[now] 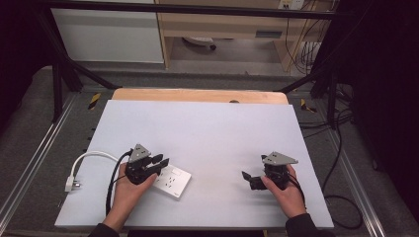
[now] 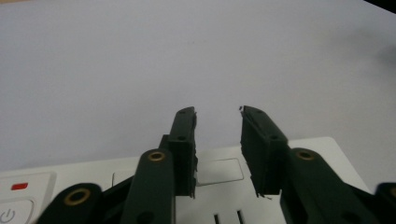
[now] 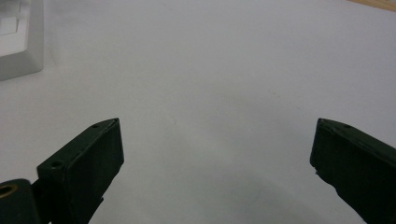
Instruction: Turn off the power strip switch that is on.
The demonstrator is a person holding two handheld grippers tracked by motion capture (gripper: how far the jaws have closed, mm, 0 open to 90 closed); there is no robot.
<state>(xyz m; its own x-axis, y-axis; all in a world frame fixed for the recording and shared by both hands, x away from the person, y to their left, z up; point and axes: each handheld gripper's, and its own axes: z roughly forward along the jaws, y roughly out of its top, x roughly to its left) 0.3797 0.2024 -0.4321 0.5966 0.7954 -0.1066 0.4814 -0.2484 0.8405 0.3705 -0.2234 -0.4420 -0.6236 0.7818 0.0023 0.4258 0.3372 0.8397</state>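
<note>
One white power strip [image 1: 170, 181] lies flat on the pale tabletop [image 1: 207, 133] under the left claw [image 1: 162, 161], its white cable and plug [image 1: 69, 184] trailing left; likely rigid, smooth, light plastic, best gripped across its long edges. Left claw part-open, empty; right claw [image 1: 248, 178] wide open, empty, well apart.

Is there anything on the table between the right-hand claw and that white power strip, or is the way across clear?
Nothing visible lies between them. The right gripper is open over the bare white table, and the power strip sits off to its left, under the open left gripper. Its cord and plug trail away on the far side.
</note>
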